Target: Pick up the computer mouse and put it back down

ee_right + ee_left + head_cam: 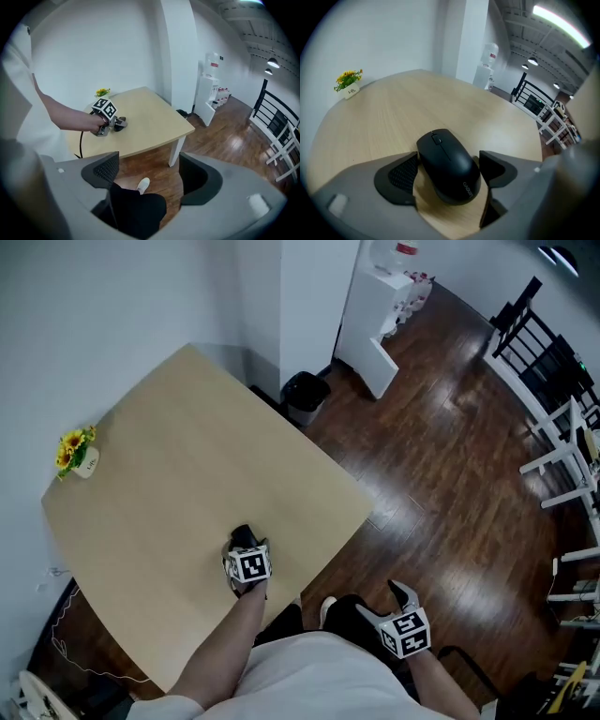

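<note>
A black computer mouse (pixel 449 166) lies on the light wooden table (pixel 440 103) near its front edge, and in the head view the mouse (pixel 243 537) shows just beyond the marker cube. My left gripper (pixel 449 161) straddles it with jaws wide. The left pad sits against the mouse's side and the right pad stands a small gap away; the mouse rests on the tabletop. My right gripper (pixel 398 591) hangs off the table at the lower right, above the person's lap, open and empty (pixel 147 168). The right gripper view also shows the left gripper (pixel 115 124) on the table (pixel 150 117).
A small pot of yellow flowers (pixel 80 454) stands at the table's far left edge. A black bin (pixel 306 396) and a white water dispenser (pixel 384 324) are beyond the table on the dark wood floor. Black chairs (pixel 539 343) stand at the far right.
</note>
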Motion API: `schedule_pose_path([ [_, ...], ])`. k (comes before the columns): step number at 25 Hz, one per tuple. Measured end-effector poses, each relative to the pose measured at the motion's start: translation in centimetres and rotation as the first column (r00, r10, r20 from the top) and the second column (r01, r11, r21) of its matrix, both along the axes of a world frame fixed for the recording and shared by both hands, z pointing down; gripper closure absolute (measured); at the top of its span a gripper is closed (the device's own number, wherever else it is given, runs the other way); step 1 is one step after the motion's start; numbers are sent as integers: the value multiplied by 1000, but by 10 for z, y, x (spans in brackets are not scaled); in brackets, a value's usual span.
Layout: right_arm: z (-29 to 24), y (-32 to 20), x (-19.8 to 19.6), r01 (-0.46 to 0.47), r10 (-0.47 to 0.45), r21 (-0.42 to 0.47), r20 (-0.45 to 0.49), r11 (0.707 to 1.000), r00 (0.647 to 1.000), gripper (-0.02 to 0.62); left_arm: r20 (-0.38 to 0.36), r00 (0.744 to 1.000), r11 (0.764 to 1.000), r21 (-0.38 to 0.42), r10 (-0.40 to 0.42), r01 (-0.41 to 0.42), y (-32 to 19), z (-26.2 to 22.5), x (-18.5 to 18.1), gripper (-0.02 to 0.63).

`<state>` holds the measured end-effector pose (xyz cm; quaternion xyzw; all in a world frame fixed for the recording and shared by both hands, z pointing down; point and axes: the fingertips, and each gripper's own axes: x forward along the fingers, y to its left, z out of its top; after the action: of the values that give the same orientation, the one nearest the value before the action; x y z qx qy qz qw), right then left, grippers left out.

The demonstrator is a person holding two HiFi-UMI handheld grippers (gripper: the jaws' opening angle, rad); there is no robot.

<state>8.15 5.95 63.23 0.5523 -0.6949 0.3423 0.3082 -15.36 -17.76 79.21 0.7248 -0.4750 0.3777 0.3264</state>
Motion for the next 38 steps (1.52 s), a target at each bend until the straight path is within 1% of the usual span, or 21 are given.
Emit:
schedule_pose_path([
  [2, -1, -14, 3, 28, -28, 3, 2, 1000, 1000, 190, 5, 1000, 1000, 17, 2, -3, -2, 0, -1, 219],
  [3, -2, -20, 7, 45, -46, 8, 1, 999, 999, 190, -6, 1000, 1000, 7, -8, 8, 0, -1, -4, 255],
  [5, -6, -34, 14, 81, -81, 24, 0, 996, 997, 190, -36, 999, 999, -31, -39, 38, 4, -6, -9, 302],
  [6, -8, -40, 17, 98, -98, 34, 1, 995, 995, 192, -52, 998, 998, -37, -46, 44, 6, -9, -11, 324],
  [7, -10, -46, 20, 116, -116, 45, 2, 992, 993, 192, -68, 997, 999, -31, -43, 41, 7, -14, -12, 327],
  [9, -14, -59, 25, 155, -155, 68, 8, 986, 988, 193, -119, 993, 999, 14, -30, 32, 11, -35, -13, 328],
  [11, -15, -69, 30, 196, -198, 87, 21, 977, 980, 192, -196, 980, 995, 84, -33, 50, 18, -75, -13, 328],
  [13, -14, -76, 32, 238, -243, 100, 36, 966, 969, 192, -267, 963, 981, 174, -31, 79, 29, -135, -16, 328],
  [15, -14, -84, 33, 268, -275, 115, 46, 957, 960, 192, -292, 956, 964, 247, -19, 94, 37, -183, -20, 328],
  [18, -13, -91, 31, 301, -311, 130, 59, 945, 949, 193, -304, 952, 942, 315, -11, 111, 48, -228, -24, 328],
  [21, -12, -100, 22, 345, -358, 144, 71, 927, 931, 192, -341, 940, 916, 369, -25, 158, 63, -266, -28, 328],
  [24, -14, -106, 15, 389, -403, 157, 72, 908, 912, 192, -363, 931, 890, 412, -36, 195, 73, -288, -29, 327],
  [26, -15, -107, 13, 406, -420, 159, 69, 900, 905, 192, -374, 926, 874, 434, -44, 217, 76, -299, -31, 327],
  [29, -15, -104, 17, 413, -427, 159, 65, 897, 902, 192, -382, 923, 847, 480, -34, 230, 79, -323, -31, 328],
  [31, -13, -101, 19, 414, -428, 159, 67, 897, 902, 192, -385, 923, 834, 501, -26, 232, 81, -334, -28, 328],
  [38, -15, -99, 19, 410, -426, 161, 77, 898, 901, 192, -409, 912, 833, 490, -41, 257, 82, -336, -27, 325],
])
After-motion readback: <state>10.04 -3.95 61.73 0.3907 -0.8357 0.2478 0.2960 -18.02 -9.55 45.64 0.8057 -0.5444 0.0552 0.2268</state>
